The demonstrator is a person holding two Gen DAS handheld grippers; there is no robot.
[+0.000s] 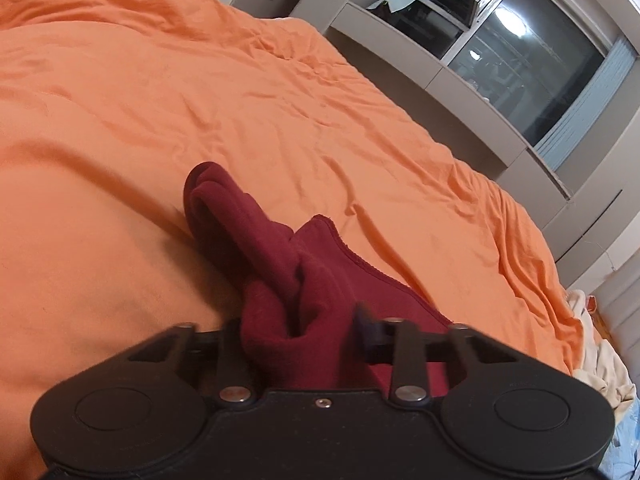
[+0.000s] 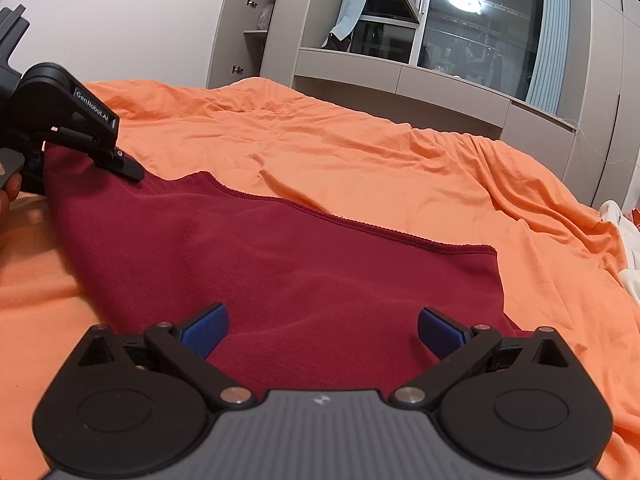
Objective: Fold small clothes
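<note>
Two grippers were seen: left (image 1: 298,330) clamped on bunched garment (image 2: 280,280), right (image 2: 322,330) spread wide, best closed on the near hem before lifting.

Left claw (image 1: 296,332) pads: buried in bunched red cloth (image 1: 280,280), not visible. In right wrist view, left claw (image 2: 132,172) body cut by left edge; hand (image 2: 8,192) behind it only sliver. Cloth's (image 2: 280,280) near edge hidden under right claw (image 2: 320,332). Pale heap (image 2: 624,240) right of bed (image 2: 360,140): cut off by edge, kind unclear. Items on shelf (image 2: 256,32) behind bed too small to tell.
</note>
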